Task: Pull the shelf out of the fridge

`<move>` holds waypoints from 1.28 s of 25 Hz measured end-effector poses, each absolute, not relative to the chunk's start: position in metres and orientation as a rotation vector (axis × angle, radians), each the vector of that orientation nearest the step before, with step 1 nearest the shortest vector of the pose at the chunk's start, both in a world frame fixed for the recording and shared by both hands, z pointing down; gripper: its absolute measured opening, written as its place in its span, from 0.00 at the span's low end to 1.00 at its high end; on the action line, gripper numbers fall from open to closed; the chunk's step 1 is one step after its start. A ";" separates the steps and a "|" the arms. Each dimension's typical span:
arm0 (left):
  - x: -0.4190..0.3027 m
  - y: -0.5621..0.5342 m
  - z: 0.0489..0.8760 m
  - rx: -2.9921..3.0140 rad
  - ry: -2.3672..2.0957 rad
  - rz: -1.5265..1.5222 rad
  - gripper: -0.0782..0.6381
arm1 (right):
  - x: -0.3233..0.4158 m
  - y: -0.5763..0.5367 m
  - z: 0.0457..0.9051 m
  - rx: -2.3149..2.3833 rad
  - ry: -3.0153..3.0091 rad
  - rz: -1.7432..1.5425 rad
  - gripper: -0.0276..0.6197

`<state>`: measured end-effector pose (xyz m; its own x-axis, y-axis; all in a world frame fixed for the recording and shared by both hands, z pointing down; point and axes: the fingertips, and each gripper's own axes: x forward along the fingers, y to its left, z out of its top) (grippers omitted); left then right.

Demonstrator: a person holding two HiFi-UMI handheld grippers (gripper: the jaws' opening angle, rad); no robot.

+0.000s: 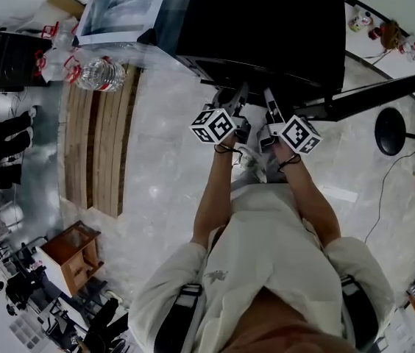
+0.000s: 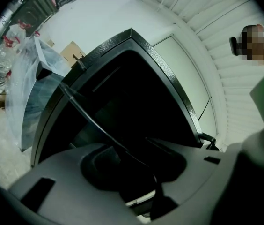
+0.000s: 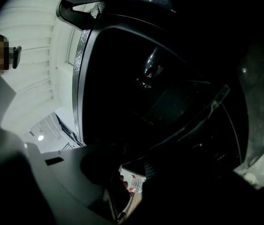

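- Black fridge (image 1: 266,20) on a pale marble floor, its door (image 1: 369,98) swung open to the right.
- Slatted wooden planks (image 1: 97,145) flat on the floor, left of the fridge.
- Shelf (image 2: 90,118) inside the dark fridge cavity, its thin front edge slanting down toward the jaws.
- 2 grippers side by side at the fridge mouth: left gripper (image 1: 238,94) pinching the shelf's front edge, right gripper (image 1: 270,100) closed on the same edge further along, in a very dim view.
- Water bottle (image 1: 101,73) at the planks' far end, just beside a clear plastic bag (image 1: 123,9).
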<state>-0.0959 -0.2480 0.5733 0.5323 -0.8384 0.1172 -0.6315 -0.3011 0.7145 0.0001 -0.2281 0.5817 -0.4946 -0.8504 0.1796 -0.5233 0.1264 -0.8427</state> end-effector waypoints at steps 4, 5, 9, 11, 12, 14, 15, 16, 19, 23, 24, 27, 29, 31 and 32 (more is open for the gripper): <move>-0.099 -0.242 0.571 2.039 -1.194 -0.356 0.33 | -0.002 -0.223 0.579 -1.322 2.072 -1.327 0.21; -0.099 -0.240 0.570 2.038 -1.195 -0.358 0.33 | -0.003 -0.220 0.578 -1.320 2.072 -1.328 0.21; -0.103 -0.227 0.568 2.036 -1.182 -0.372 0.33 | -0.008 -0.207 0.574 -1.316 2.057 -1.307 0.21; -0.107 -0.222 0.567 2.039 -1.175 -0.377 0.33 | -0.012 -0.203 0.570 -1.318 2.056 -1.285 0.21; -0.108 -0.221 0.565 2.044 -1.168 -0.380 0.33 | -0.012 -0.201 0.569 -1.330 2.056 -1.273 0.21; -0.108 -0.216 0.562 2.057 -1.152 -0.387 0.33 | -0.011 -0.195 0.565 -1.349 2.058 -1.245 0.21; -0.108 -0.213 0.561 2.064 -1.145 -0.388 0.33 | -0.012 -0.192 0.563 -1.354 2.060 -1.232 0.21; -0.109 -0.209 0.560 2.070 -1.139 -0.387 0.33 | -0.012 -0.188 0.562 -1.358 2.061 -1.223 0.21; -0.109 -0.198 0.559 2.079 -1.116 -0.392 0.33 | -0.013 -0.176 0.560 -1.371 2.057 -1.204 0.21; -0.111 -0.185 0.555 2.074 -1.100 -0.409 0.33 | -0.015 -0.163 0.556 -1.382 2.058 -1.182 0.21; -0.112 -0.182 0.554 2.077 -1.097 -0.409 0.33 | -0.016 -0.160 0.554 -1.384 2.058 -1.178 0.21; -0.115 -0.176 0.551 2.090 -1.088 -0.403 0.33 | -0.018 -0.152 0.552 -1.391 2.056 -1.170 0.21; -0.116 -0.172 0.549 2.098 -1.081 -0.400 0.33 | -0.020 -0.148 0.550 -1.394 2.055 -1.165 0.21; -0.118 -0.169 0.547 2.102 -1.078 -0.402 0.33 | -0.022 -0.144 0.548 -1.395 2.058 -1.163 0.21; -0.118 -0.167 0.545 2.103 -1.077 -0.404 0.33 | -0.022 -0.143 0.547 -1.395 2.061 -1.162 0.21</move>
